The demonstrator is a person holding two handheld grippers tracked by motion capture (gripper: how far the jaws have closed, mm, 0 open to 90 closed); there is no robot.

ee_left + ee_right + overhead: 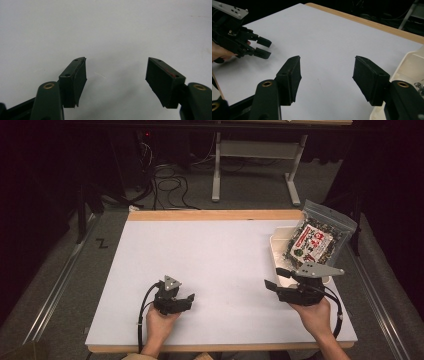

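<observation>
High view: a white table (220, 265) with a wooden edge stands on grey carpet. A cream tray (279, 251) sits at its far right corner, and a clear bag (320, 237) of dark bits with a red-and-white label leans in it, tilted, its top past the table's right edge. Beyond the table are a grey stand (255, 160) and loose cables (167, 185) on the floor. The middle of the board lies bare between my hands. My left gripper (187, 301) rests low at the near left, held in my left hand (160, 320), jaws pointing right and parted, cable looping down by my wrist. My right gripper (276, 278) sits just beside the tray's near end, jaws pointing left and apart; my right hand (314, 314) grips it from below, forearm coming in from the bottom right.

Left gripper view: my two black jaws stand wide apart over the plain white table, nothing between them. A faint shadow lies under the gap. Brass screws show at the base of each jaw.

Right gripper view: my jaws are spread wide, empty, over the white surface. The tray's cream rim (409, 62) shows at the right, just beside my right-hand jaw, with a bit of dark content at its edge. Across the table at upper left I see my left gripper (263, 47), its jaws parted, grey plate on top, fingers (219, 51) wrapped behind it. The wooden edge runs along the far side; dark floor and cables lie beyond.
</observation>
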